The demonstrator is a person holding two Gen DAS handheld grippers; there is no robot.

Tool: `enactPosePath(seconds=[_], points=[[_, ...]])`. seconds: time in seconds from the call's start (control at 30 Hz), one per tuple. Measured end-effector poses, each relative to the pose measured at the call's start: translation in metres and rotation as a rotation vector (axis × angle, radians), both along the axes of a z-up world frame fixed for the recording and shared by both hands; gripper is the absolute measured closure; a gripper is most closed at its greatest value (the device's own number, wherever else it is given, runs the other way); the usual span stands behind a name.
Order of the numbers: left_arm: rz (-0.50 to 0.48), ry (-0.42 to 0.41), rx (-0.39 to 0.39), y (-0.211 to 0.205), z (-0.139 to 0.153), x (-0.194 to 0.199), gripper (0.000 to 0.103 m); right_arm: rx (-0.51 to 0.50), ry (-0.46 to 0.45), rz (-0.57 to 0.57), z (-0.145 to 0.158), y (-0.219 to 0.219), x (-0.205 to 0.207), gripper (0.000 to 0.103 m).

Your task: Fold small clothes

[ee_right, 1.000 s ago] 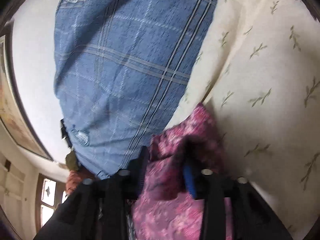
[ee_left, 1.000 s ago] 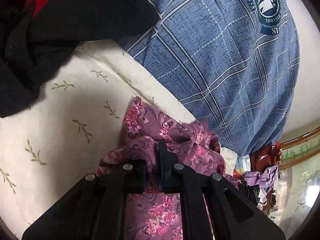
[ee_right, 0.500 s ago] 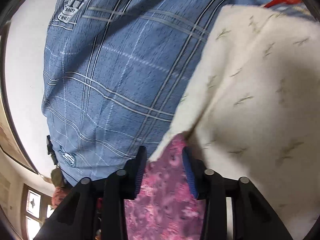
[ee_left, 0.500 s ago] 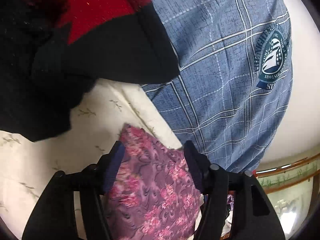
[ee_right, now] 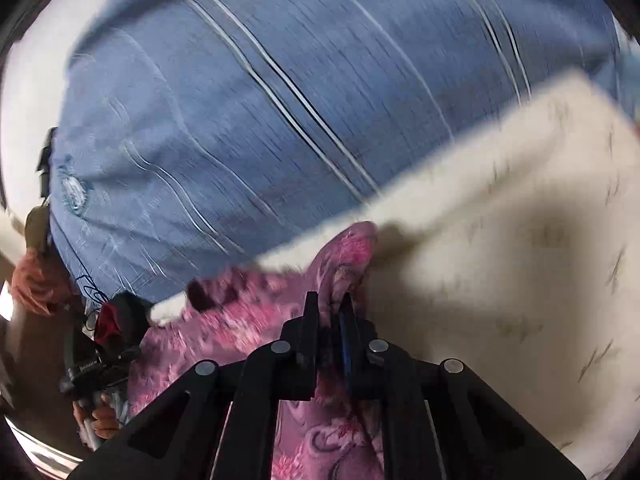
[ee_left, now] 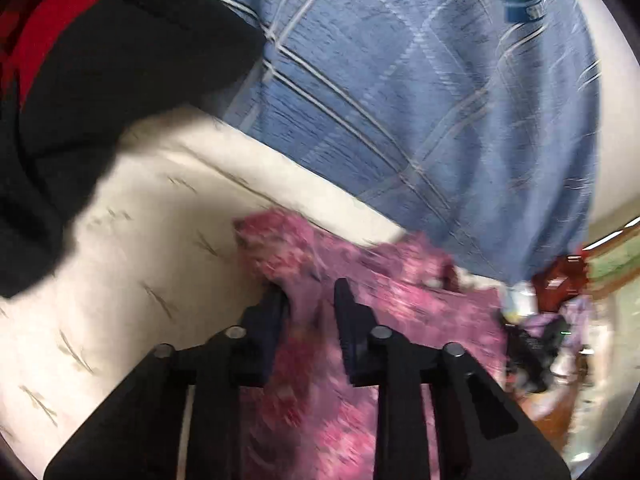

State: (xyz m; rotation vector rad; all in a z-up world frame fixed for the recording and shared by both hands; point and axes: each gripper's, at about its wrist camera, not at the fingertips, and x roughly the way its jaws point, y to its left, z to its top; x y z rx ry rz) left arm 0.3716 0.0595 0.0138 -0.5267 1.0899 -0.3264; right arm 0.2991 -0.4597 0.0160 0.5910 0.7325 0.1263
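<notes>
Item: pink floral garment [ee_right: 224,332]. My right gripper [ee_right: 331,304] pinches its edge; my left gripper [ee_left: 308,300], jaws closing around a fold, risks bunching layers, skewing the fold.

Blue plaid blanket [ee_left: 420,92] beside cream leaf-print sheet [ee_left: 132,264]; black-red garment [ee_left: 100,72].

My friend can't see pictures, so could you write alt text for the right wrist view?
The black two-finger right gripper pinches a fold of pink-and-purple floral garment lying on a cream leaf-print sheet. A blue plaid cloth fills the background; the picture is motion-blurred.
</notes>
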Motion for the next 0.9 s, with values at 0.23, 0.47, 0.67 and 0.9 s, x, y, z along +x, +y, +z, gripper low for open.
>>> enactPosePath(seconds=[0.23, 0.47, 0.67, 0.9], points=[[0.09, 0.037, 0.036, 0.024, 0.002, 0.002, 0.09, 0.02, 0.112, -0.104, -0.022, -0.019, -0.01, 0.088], [-0.108, -0.121, 0.062, 0.002, 0.051, -0.107, 0.053, -0.017, -0.076, 0.114, 0.018, 0.024, -0.118, 0.075], [-0.164, -0.028, 0.217, -0.03, 0.002, -0.138, 0.063, -0.226, 0.1, 0.127, -0.033, 0.055, -0.146, 0.073], [-0.082, -0.059, -0.004, 0.019, 0.038, -0.199, 0.052, 0.071, -0.046, -0.05, -0.006, 0.005, -0.22, 0.053]])
